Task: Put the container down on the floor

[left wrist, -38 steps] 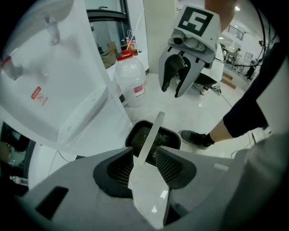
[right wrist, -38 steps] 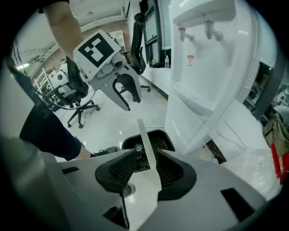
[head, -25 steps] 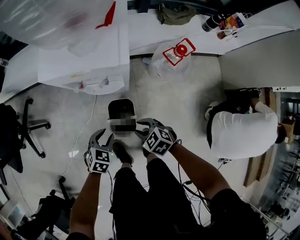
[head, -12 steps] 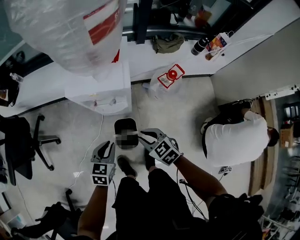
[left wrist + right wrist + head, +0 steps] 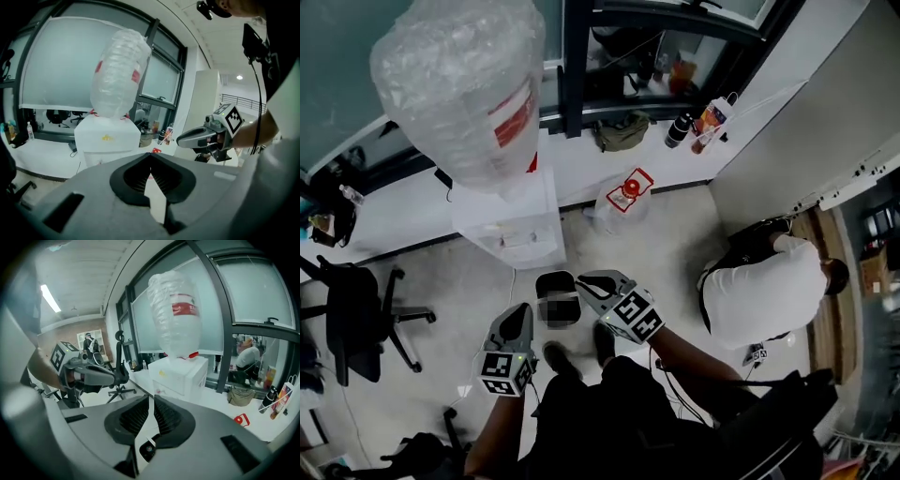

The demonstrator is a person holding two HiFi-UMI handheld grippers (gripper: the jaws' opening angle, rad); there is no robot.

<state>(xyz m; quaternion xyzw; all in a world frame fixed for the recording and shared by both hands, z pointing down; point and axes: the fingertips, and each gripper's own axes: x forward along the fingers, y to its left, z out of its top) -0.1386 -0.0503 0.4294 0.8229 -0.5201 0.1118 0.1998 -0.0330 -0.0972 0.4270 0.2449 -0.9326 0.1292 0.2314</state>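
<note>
Container (image 5: 555, 283) middle blurred; office chair (image 5: 356, 323) cut by left edge; bottle label (image 5: 514, 117) print too small.

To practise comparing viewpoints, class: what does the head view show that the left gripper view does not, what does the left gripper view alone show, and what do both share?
Only the head view shows the dark container standing on the floor beside the person's shoes. Only the left gripper view shows the ribbed pads of the left claw, shut with nothing between them. Both show the white water dispenser with its upturned bottle.
</note>
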